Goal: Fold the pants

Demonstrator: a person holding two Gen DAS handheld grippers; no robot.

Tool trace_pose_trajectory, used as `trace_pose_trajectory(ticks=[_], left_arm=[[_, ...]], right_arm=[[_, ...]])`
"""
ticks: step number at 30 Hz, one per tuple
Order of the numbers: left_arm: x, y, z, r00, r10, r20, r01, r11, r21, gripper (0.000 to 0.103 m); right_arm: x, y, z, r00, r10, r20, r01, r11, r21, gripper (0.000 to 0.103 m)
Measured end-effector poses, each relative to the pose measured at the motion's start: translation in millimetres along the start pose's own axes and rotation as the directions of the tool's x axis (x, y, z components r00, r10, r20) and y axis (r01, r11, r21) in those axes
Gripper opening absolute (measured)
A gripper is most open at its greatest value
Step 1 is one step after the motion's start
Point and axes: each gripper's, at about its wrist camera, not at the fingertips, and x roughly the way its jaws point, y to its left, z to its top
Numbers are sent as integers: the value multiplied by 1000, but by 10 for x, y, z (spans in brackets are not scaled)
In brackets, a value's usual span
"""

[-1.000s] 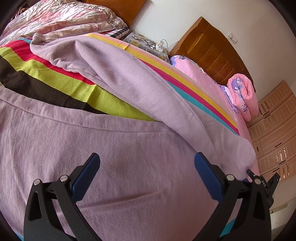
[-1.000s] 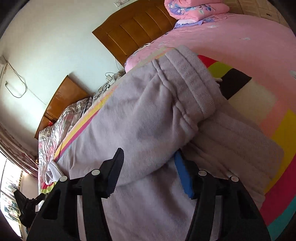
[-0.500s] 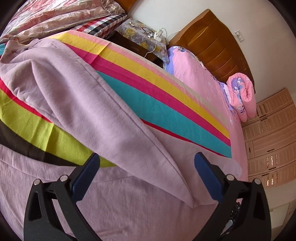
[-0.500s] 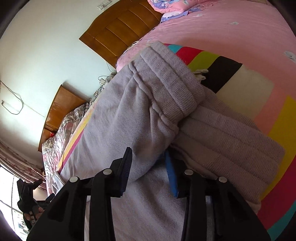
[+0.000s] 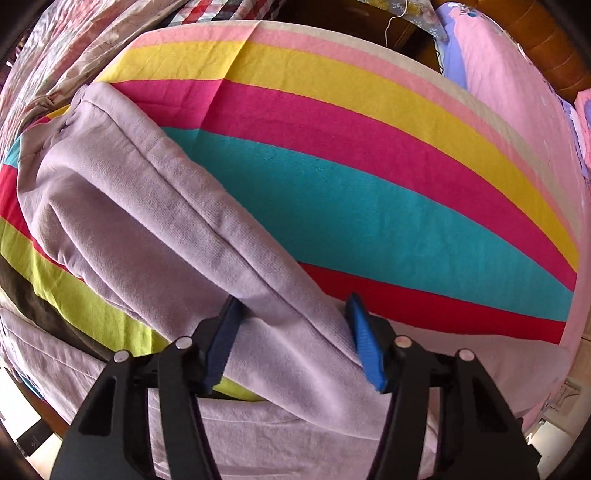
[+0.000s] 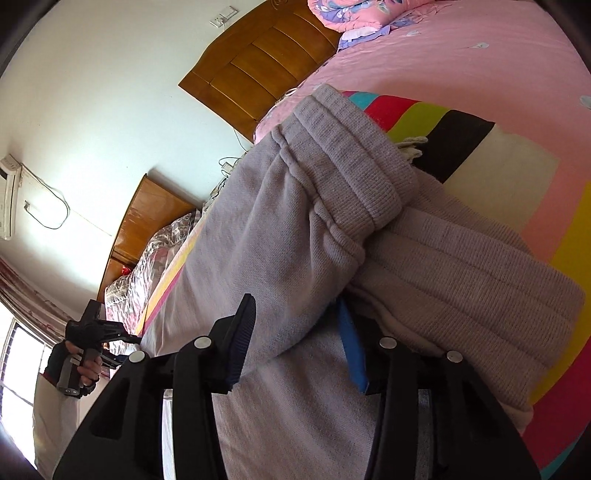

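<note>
We have the left gripper (image 5: 291,332) partly closed with a bunched leg of the lilac sweatpants (image 5: 155,218) pinched between its blue pads (image 5: 364,343), and the right gripper (image 6: 295,343) likewise clamped on a fold of the same pants just below the ribbed cuff (image 6: 354,158), which sits on the ribbed waistband (image 6: 461,266). Pants lie across the rainbow-striped blanket (image 5: 369,166) on the pink-sheeted bed (image 6: 461,55). Beyond that we see a wooden headboard (image 6: 266,62), a wall outlet (image 6: 221,18) on the white wall, and a second bed's headboard (image 6: 147,221) further left.
</note>
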Motion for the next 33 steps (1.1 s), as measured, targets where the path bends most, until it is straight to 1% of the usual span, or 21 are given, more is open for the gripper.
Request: trace_pose_trajectory(ticks=[1, 2, 3, 4, 6, 7, 9, 12, 13, 15, 18, 21, 22, 24, 25, 26, 27, 28, 30, 32, 33], left_arm=[[-42, 22, -58, 1000, -4, 13, 4, 1000, 13, 44], [-95, 64, -140, 999, -17, 30, 16, 1000, 23, 39], [-148, 128, -254, 999, -28, 45, 27, 999, 29, 28], [-200, 193, -372, 997, -37, 65, 35, 999, 36, 24], [-248, 376, -641, 991, -61, 117, 58, 998, 27, 23], [-250, 503, -746, 987, -91, 130, 91, 996, 6, 22], [-219, 783, -920, 974, -164, 154, 173, 984, -49, 23], [-138, 1007, -963, 956, -226, 188, 246, 965, -91, 34], [-89, 1029, -935, 956, -228, 186, 250, 963, -100, 39], [-29, 1051, -870, 949, -249, 191, 272, 957, -103, 40], [97, 910, -743, 934, -282, 219, 309, 946, -100, 50], [181, 791, -638, 917, -307, 254, 338, 937, -88, 50], [197, 743, -592, 915, -308, 259, 338, 938, -81, 46], [187, 651, -560, 917, -297, 267, 323, 945, -59, 23], [153, 601, -569, 912, -296, 284, 322, 946, -48, 17], [87, 565, -615, 903, -294, 312, 320, 947, -35, 14], [19, 550, -664, 892, -293, 344, 320, 947, -22, 11], [-44, 561, -688, 875, -308, 375, 336, 942, -10, 9], [-198, 576, -749, 844, -344, 412, 369, 929, 22, 8], [-393, 616, -787, 825, -374, 424, 389, 920, 53, 8], [-490, 601, -724, 815, -393, 426, 404, 912, 69, 8]], right_arm=[[-6, -22, 5, 1000, 9, -3, -9, 1000, 3, 44], [-11, -41, 7, 1000, 16, -6, -16, 1000, 4, 44], [-19, -58, 9, 1000, 19, -8, -19, 1000, 2, 44], [-22, -74, 10, 1000, 22, -10, -22, 1000, 1, 44], [-33, -105, 16, 1000, 27, -11, -27, 1000, 5, 44], [-35, -121, 20, 1000, 29, -11, -29, 1000, 8, 44], [-46, -143, 26, 999, 29, -16, -29, 1000, 8, 44], [-64, -143, 28, 1000, 21, -23, -20, 1000, 6, 46], [-68, -136, 28, 1000, 17, -25, -17, 1000, 3, 48], [-77, -116, 22, 1000, 14, -23, -14, 1000, -1, 51], [-99, -121, 25, 1000, 18, -20, -18, 1000, 9, 52], [-109, -124, 29, 1000, 15, -19, -15, 1000, 16, 51], [-104, -112, 34, 1000, 8, -20, -7, 1000, 15, 52], [-104, -124, 40, 1000, 6, -13, -5, 1000, 25, 51], [-104, -123, 42, 1000, 3, -12, -3, 1000, 30, 51], [-114, -120, 41, 1000, -5, -9, 5, 1000, 31, 50], [-127, -105, 53, 999, -32, 0, 32, 999, 25, 35], [-134, -87, 81, 999, -53, 9, 53, 999, 12, 14], [-149, -17, 204, 999, -34, 15, 34, 999, -12, 11], [-175, 197, 444, 999, -21, 31, 23, 998, -65, 10], [-177, 340, 603, 999, -13, 34, 16, 995, -98, 10]])
